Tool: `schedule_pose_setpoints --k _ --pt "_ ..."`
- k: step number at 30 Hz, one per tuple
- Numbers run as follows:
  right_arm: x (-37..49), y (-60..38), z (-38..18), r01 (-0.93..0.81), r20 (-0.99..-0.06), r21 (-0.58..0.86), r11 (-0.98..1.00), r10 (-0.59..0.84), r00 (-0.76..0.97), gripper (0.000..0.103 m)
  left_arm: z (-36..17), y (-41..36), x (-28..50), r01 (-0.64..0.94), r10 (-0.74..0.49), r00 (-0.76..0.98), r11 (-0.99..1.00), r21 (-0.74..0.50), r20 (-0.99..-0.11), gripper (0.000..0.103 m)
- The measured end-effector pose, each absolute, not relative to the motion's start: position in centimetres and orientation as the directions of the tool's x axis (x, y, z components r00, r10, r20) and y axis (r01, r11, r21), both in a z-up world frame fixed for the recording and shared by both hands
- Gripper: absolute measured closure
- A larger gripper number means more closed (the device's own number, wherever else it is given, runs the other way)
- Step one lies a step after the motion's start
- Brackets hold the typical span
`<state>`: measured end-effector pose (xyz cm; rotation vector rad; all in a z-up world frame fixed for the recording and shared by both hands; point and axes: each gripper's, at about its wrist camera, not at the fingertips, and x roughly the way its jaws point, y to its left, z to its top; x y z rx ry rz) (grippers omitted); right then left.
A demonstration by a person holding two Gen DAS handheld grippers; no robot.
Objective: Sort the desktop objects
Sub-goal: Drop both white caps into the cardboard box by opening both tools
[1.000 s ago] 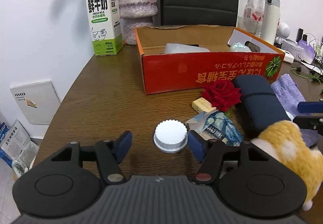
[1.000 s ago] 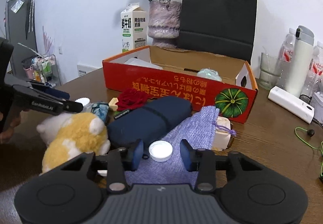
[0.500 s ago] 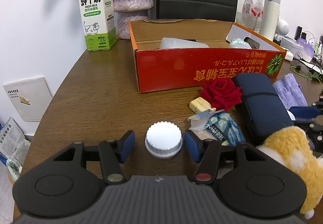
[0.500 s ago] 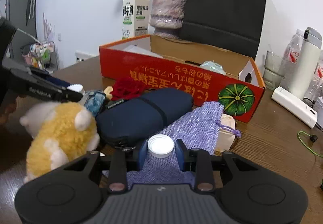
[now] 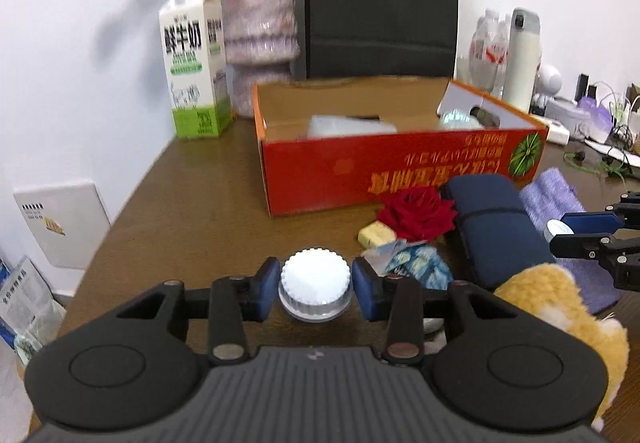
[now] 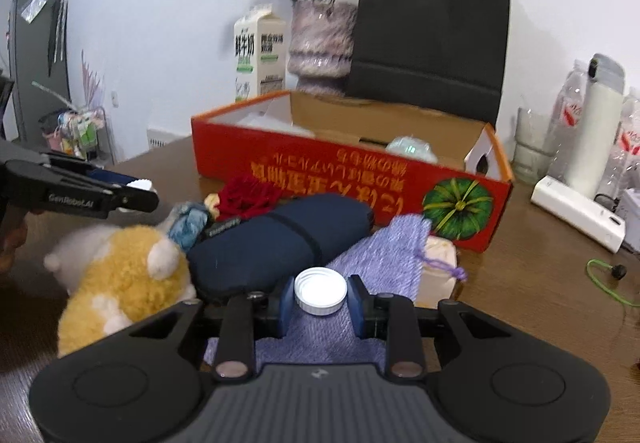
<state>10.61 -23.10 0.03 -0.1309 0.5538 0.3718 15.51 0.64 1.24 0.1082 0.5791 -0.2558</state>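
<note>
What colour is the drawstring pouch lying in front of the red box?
Lilac purple; the drawstring pouch shows best in the right wrist view.

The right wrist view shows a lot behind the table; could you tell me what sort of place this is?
Probably an office or a meeting room: a brown wooden table against a white wall, a white power bank with cables, and a grey metal cabinet with notes stuck on it.

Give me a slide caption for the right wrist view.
Right gripper clamps a white cap before the red box.

Box [image 5: 400,167] centre frame on tabletop [image 5: 192,211]; carton [image 5: 195,79] + vase [image 5: 259,23] upper left behind it; pouch [image 5: 496,223] lower right.
</note>
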Motion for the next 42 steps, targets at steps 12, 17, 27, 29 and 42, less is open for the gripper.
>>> schedule_pose_setpoints --k 12,17,27,29,42 --pt "11.6 -25.1 6.1 -0.327 -0.385 0.043 0.944 0.318 0.866 0.076 7.7 0.1 15.9 0.324 -0.316 0.822 0.944 -0.067 -0.474 0.062" --pt "15.0 -24.8 8.8 -0.310 -0.317 0.090 0.946 0.323 0.892 0.076 11.0 -1.5 18.9 0.306 -0.303 0.864 0.950 -0.059 -0.401 0.062" --pt "22.7 -22.6 8.3 -0.295 -0.353 0.096 0.951 0.310 0.883 0.076 10.0 -3.1 26.3 0.256 -0.275 0.872 0.961 -0.102 -0.404 0.062" --pt "24.7 -22.1 7.4 -0.284 -0.387 0.095 0.954 0.298 0.872 0.076 9.6 -3.4 28.1 0.266 -0.284 0.863 0.958 -0.103 -0.417 0.062" --pt "32.6 -19.1 1.2 -0.340 -0.610 0.009 0.940 0.275 0.743 0.076 4.1 -6.2 36.9 0.298 -0.298 0.744 0.949 -0.102 -0.598 0.062"
